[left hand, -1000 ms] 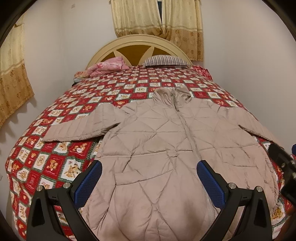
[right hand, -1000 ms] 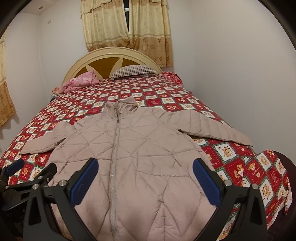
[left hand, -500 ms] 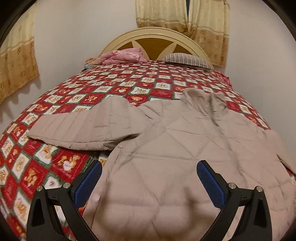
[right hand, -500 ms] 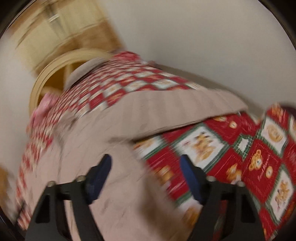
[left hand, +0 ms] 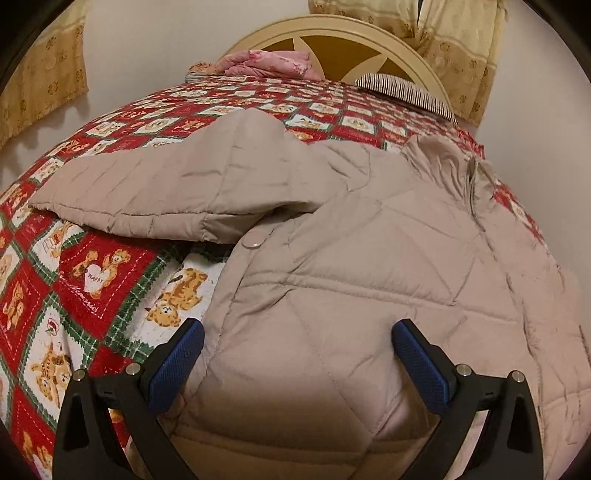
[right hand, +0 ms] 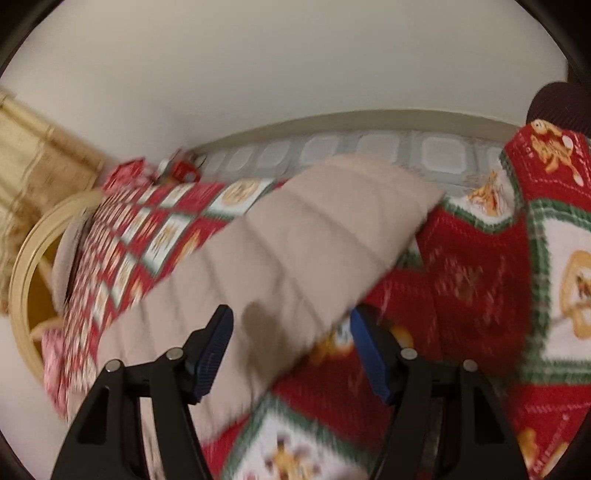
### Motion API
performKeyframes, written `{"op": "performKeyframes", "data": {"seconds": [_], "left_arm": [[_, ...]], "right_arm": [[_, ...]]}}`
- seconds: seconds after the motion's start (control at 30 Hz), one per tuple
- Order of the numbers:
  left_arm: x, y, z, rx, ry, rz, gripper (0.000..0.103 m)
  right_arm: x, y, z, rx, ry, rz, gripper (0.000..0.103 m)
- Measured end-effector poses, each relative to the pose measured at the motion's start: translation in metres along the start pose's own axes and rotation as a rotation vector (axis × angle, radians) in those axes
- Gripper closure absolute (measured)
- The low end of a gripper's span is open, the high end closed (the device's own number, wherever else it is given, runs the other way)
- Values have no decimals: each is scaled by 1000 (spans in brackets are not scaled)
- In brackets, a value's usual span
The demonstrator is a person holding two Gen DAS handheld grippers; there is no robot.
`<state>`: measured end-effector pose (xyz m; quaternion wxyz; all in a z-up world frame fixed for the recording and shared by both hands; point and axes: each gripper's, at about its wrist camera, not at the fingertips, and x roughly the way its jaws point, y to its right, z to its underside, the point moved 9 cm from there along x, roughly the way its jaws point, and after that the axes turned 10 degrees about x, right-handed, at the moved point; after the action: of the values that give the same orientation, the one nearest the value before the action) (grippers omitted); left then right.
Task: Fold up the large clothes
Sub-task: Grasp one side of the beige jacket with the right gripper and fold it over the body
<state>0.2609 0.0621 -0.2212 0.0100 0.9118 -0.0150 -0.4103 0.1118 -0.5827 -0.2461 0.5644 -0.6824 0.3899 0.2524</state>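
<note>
- Now your left gripper (left hand: 297,363) hangs wide open over the jacket (left hand: 362,266), which lies flat on the bedspread (left hand: 92,280).
- Your right gripper (right hand: 291,350) is also spread wide, its fingers straddling the jacket's sleeve (right hand: 314,240); that view is blurred.

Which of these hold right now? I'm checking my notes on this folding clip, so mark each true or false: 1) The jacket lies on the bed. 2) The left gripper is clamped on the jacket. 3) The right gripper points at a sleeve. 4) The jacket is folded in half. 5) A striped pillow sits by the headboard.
1) True: the jacket lies spread on the bed.
2) False: the left gripper is open above it.
3) True: the right gripper is open, with the sleeve ahead.
4) False: it is spread flat, unfolded.
5) True: the striped pillow is by the headboard.
</note>
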Motion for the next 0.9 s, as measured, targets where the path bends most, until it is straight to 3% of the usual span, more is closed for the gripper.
{"op": "performKeyframes", "data": {"seconds": [0.07,0.13,0.2,0.23,0.3,0.47,0.63,0.77,0.9], "left_arm": [[2,0,0,4,-6,-3,1],[4,-3,0,-1,-9,4,1],[5,-3,0,-4,-8,8,1],[5,-3,0,-4,-8,9,1],[5,-4,0,-5,-7,12,1],[4,-4,0,-16,-1,27,1],[3,-5,0,-30,8,49,1],[1,-7,-1,-49,20,74,1],[-1,-9,-2,-69,33,99,1]], "right_arm": [[4,4,-10,17,56,20,34],[7,5,-14,-47,98,81,42],[4,8,-15,-108,135,158,67],[0,12,-15,-117,138,158,71],[-7,13,-19,-142,129,132,92],[-51,-16,-25,-304,213,50,94],[-127,-78,-4,-450,273,-130,94],[-185,-144,48,-605,303,-291,94],[-229,-209,139,-799,265,-466,94]]}}
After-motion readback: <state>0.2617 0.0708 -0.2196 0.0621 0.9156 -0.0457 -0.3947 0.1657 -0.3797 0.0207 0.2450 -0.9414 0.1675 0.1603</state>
